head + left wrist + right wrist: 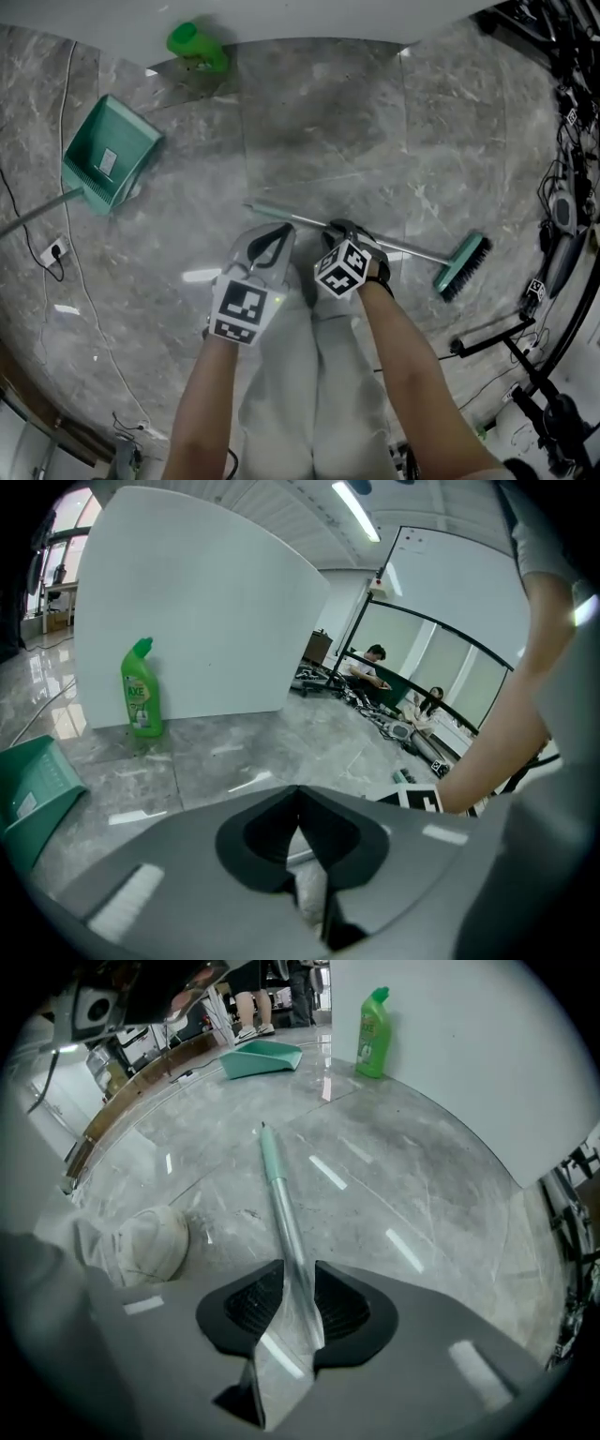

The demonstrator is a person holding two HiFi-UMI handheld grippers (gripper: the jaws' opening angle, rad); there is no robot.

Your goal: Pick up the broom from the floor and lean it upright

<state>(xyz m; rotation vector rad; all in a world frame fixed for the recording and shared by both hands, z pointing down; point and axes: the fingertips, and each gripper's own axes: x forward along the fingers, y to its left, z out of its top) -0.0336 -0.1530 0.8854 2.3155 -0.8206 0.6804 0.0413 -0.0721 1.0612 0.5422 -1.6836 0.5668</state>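
The broom lies flat on the grey marble floor, its metal handle (412, 249) running left from the green brush head (462, 266). My right gripper (336, 225) points down over the handle's middle. In the right gripper view the handle (277, 1194) passes between the jaws of the right gripper (298, 1269), which stand open around it with a gap at the pads. My left gripper (284, 230) hovers just left of it, near the handle's free end. Its jaws (299, 794) meet at the tips, shut on nothing.
A green dustpan (108, 155) lies at the far left and a green bottle (197, 47) stands by the white wall (187, 602). Cables and a socket (54, 250) trail along the left. Dark equipment stands (562, 234) crowd the right. The person's shoe (150, 1241) is beside the handle.
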